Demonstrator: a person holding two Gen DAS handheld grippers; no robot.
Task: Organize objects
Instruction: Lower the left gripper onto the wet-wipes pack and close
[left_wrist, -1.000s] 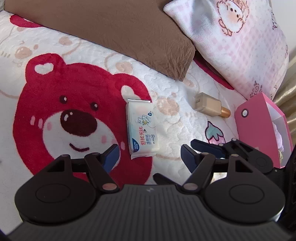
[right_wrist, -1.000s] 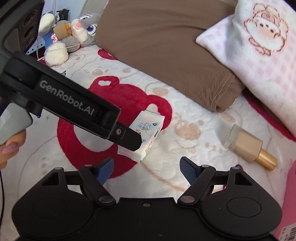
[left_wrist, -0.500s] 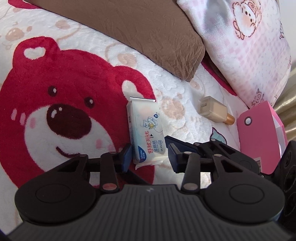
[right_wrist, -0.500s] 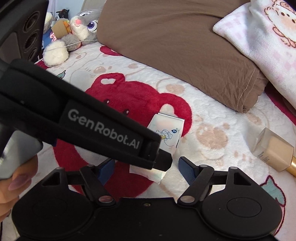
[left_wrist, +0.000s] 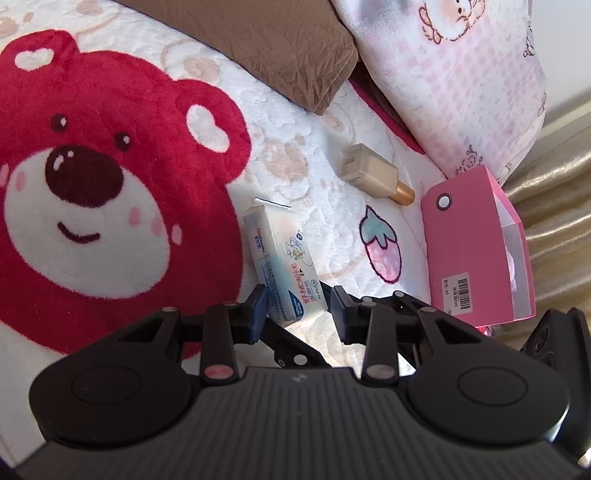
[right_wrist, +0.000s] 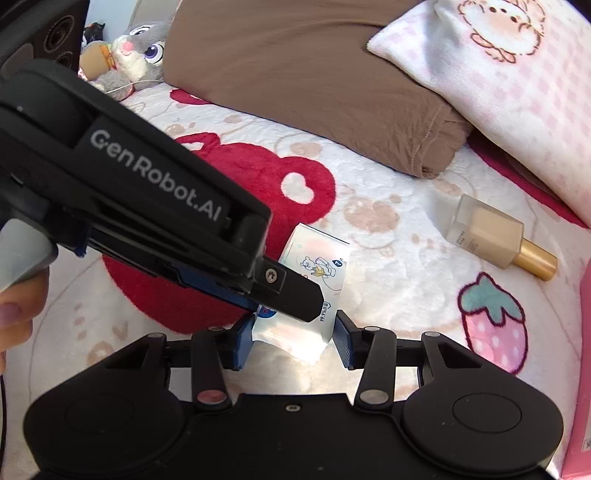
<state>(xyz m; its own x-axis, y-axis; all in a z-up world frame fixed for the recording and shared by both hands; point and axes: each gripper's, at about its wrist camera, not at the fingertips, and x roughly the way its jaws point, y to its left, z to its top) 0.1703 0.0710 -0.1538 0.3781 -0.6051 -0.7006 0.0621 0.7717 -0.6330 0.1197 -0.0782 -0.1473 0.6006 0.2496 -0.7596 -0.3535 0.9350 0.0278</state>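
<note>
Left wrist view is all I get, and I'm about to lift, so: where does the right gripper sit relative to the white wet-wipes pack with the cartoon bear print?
Observer: The right gripper straddles the near end of the white wet-wipes pack, one blue pad on each side. I cannot tell whether they press it.
Operator: Is a hand close by?
Observer: Yes, the left hand shows at the picture's left edge, under the grey handle of the left gripper.
Operator: Anything beyond the brown pillow?
Observer: A grey plush rabbit lies just left of it, at the far end of the bed.
</note>
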